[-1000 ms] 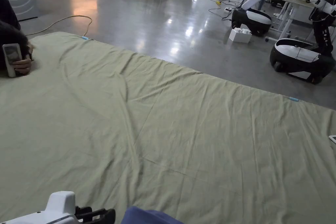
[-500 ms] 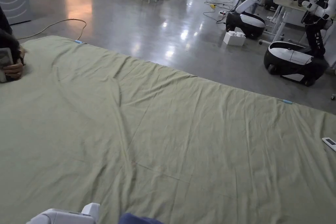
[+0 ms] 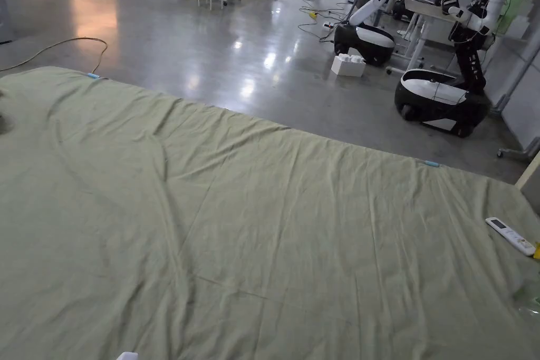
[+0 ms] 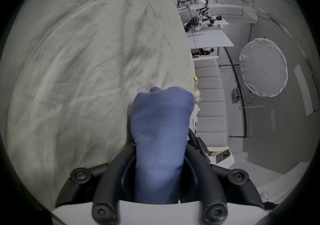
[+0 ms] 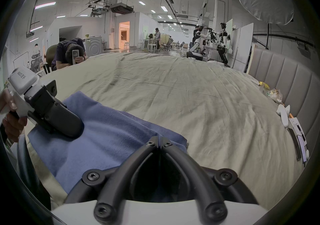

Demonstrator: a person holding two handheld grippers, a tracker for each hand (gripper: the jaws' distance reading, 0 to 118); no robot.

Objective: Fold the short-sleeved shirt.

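The blue shirt [image 5: 110,135] lies in a bunch at the near edge of the bed [image 3: 274,229], at about 6 o'clock from the middle of the green sheet, and it is not spread flat. In the left gripper view the left hand-held gripper [image 4: 160,151] has cloth pulled up between its jaws, so I judge that it is clamped on the shirt. In the right gripper view the right hand-held gripper [image 5: 158,139] has its jaws together at the tips, at the edge of the cloth; whether cloth is caught between them, I cannot tell. No clean fold can be seen. The task seems at its beginning: the shirt must first be laid out flat, then sleeves and body folded.
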